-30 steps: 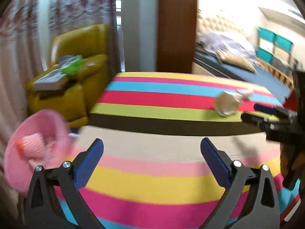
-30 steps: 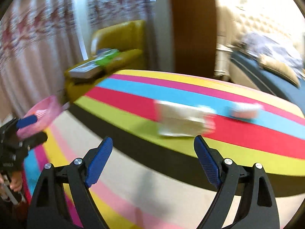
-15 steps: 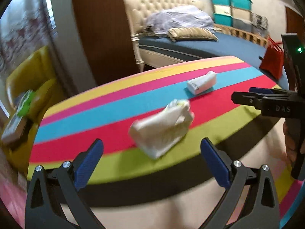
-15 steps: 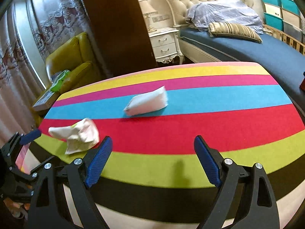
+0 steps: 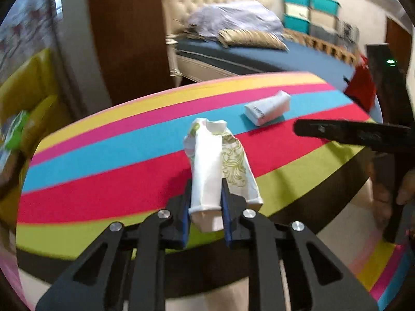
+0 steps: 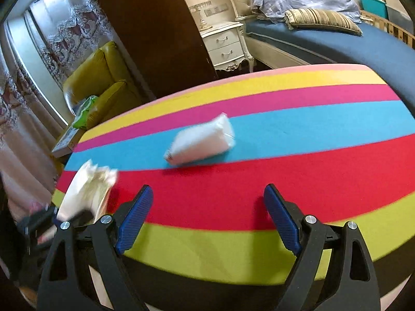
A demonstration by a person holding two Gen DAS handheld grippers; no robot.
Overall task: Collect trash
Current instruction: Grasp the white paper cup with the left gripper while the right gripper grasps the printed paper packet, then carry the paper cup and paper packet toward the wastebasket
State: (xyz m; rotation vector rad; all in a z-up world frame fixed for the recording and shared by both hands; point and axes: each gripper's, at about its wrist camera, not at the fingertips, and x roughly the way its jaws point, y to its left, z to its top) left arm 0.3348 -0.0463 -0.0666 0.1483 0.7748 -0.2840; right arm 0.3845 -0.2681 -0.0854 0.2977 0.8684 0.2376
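Desk (image 5: 109, 197) with striped cloth fills both views, closer than half a second ago. Left gripper (image 5: 206, 207) was spread wide then; now my fingers (image 5: 185, 208) are clamped on the crumpled paper napkin (image 5: 215, 165), first piece secured. Right gripper (image 6: 207, 215) stays spread, empty. White packet (image 6: 201, 143) lies on the blue stripe just ahead, likely next.

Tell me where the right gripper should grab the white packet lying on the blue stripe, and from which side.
Grip the white packet across its narrow width near the middle, coming from the near edge of the striped table, probably from above. It lies flat and slanted, one end toward the armchair, so its long sides should suit the open right gripper once turned to match. The left gripper already holds the crumpled paper.
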